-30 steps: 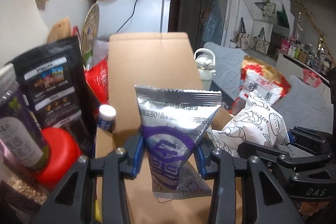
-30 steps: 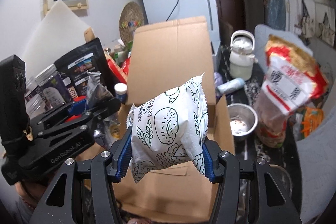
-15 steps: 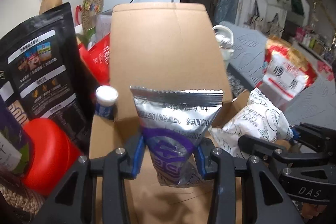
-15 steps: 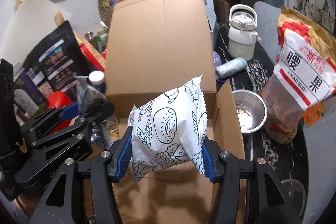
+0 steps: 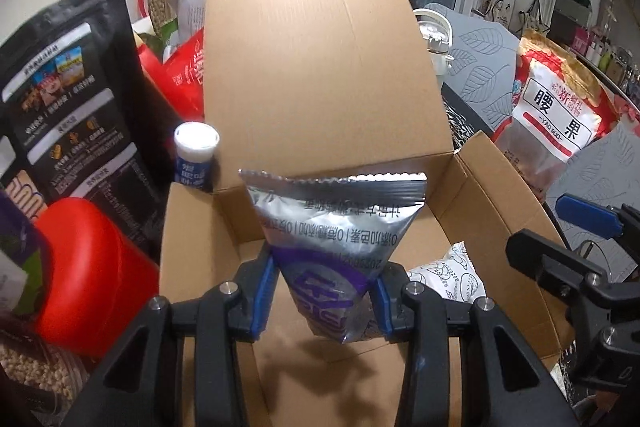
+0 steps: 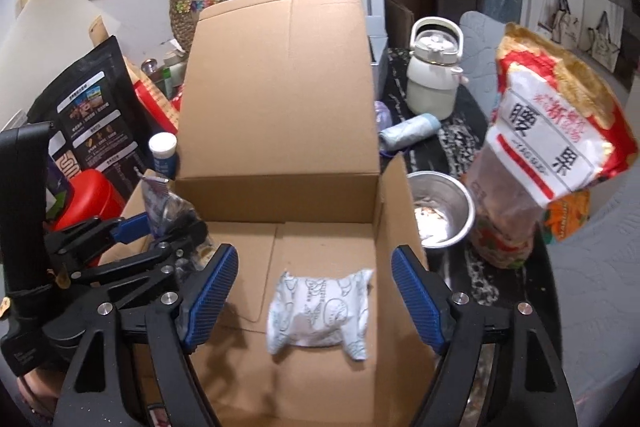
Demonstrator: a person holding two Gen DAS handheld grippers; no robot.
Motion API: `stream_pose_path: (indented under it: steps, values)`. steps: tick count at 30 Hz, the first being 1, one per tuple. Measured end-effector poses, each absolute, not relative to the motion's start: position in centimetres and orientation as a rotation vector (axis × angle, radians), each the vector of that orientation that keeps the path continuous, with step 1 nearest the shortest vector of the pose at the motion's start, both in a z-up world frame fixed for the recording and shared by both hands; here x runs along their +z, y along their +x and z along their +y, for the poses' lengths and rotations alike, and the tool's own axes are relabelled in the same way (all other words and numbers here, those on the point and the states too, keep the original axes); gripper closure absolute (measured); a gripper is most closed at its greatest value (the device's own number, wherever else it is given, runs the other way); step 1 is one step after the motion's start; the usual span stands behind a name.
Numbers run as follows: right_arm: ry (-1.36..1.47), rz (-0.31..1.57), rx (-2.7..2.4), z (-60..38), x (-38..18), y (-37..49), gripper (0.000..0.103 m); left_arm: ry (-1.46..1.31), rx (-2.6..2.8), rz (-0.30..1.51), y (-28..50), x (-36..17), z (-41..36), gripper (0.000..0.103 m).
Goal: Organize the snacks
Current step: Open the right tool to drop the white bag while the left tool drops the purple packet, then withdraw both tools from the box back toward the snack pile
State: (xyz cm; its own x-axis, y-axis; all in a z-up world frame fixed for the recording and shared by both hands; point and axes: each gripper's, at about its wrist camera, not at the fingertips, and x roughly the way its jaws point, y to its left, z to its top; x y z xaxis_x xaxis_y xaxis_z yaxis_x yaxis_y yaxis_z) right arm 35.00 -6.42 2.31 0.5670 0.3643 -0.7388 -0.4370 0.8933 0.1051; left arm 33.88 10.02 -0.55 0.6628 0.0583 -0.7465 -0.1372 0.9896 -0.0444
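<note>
The left gripper (image 5: 324, 301) clamps a silver snack packet (image 5: 334, 239); the right gripper (image 6: 314, 291), jaws just opening, stands spread above the white bun packet (image 6: 318, 311) lying low-centre in the cardboard box (image 6: 280, 75).

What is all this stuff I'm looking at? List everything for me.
cardboard box: one, brown, centre, flaps open
white snack packet: one, white with line drawings, lying on the box floor
silver snack packet: one, silver and purple, held over the box
black pouch: one, black, left of the box
red container: one, red, lower left
small bottle: one, blue with white cap, by the box's left corner
cashew bag: one, red and white, right
steel bowl: one, silver, right of the box
white kettle: one, cream, behind the bowl
left gripper: black, blue pads, clamping the silver packet
right gripper: black, blue pads, open, jaws just widened, nothing gripped
</note>
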Motion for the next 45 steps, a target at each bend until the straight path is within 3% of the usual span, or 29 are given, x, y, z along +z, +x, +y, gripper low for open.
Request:
stream_pose_path:
  steps: [4, 6, 8, 10, 45]
  values:
    - [-0.105, 0.823, 0.45, -6.9, 3.1, 34.3, 0.023, -0.09, 0.113, 0.828, 33.2, 0.3, 9.9, 0.062]
    - [-0.103, 0.817, 0.443, -7.1, 3.5, 34.0, 0.023, -0.084, 0.119, 0.82, 33.0, 0.8, 9.8, 0.055]
    - [-0.101, 0.814, 0.436, -7.3, 3.8, 33.6, 0.023, -0.079, 0.127, 0.797, 32.5, 1.4, 9.9, 0.027]
    - [-0.102, 0.807, 0.43, -7.4, 4.1, 33.3, 0.023, -0.078, 0.134, 0.772, 31.9, 2.1, 10.0, 0.011]
    - [-0.084, 0.532, 0.437, -11.0, 16.0, 19.2, 0.021, -0.018, 0.065, 0.483, 16.1, 15.7, 8.0, 0.01]
